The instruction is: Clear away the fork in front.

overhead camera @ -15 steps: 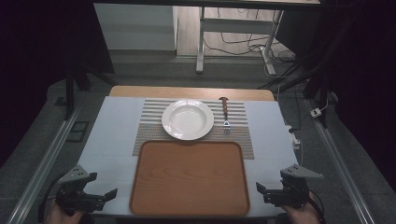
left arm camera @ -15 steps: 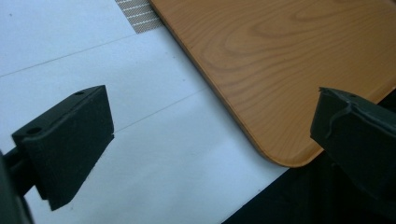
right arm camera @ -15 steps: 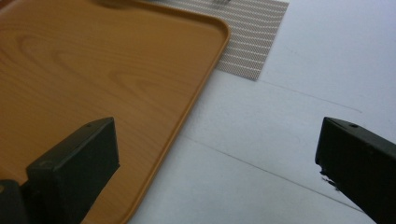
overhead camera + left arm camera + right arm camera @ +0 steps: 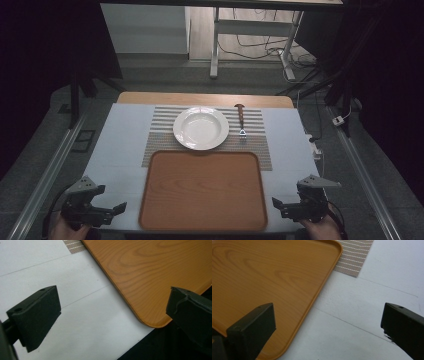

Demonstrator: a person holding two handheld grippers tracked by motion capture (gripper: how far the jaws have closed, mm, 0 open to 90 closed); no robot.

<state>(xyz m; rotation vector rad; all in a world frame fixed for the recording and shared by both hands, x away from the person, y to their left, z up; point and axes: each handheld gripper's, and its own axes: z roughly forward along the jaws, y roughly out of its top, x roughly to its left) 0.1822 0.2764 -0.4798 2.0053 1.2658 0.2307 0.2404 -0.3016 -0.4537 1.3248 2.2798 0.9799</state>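
In the high view, the left gripper (image 4: 112,210) is sitting at the lower left of the frame and the right gripper (image 4: 281,206) at the lower right, each held in 1 hand at the near edge of the table (image 4: 120,145). Both pairs of jaws are standing wide apart and gripping nothing.

The wooden tray (image 4: 202,190) is lying flat at the lower centre of the frame, between the 2 grippers and touching neither. In the left gripper view, the tray (image 4: 155,272) is occupying the upper right, its rounded corner reaching the table's edge between the 2 black jaws. In the right gripper view, the tray (image 4: 267,277) is occupying the upper left, with 1 jaw overlapping its edge in the picture.

Above the tray in the high view, a striped placemat (image 4: 162,135) is lying under a white plate (image 4: 201,127). A fork (image 4: 241,121) is lying on the mat just right of the plate, handle pointing toward the top of the frame.

No brand, label or readable writing is showing on any item.
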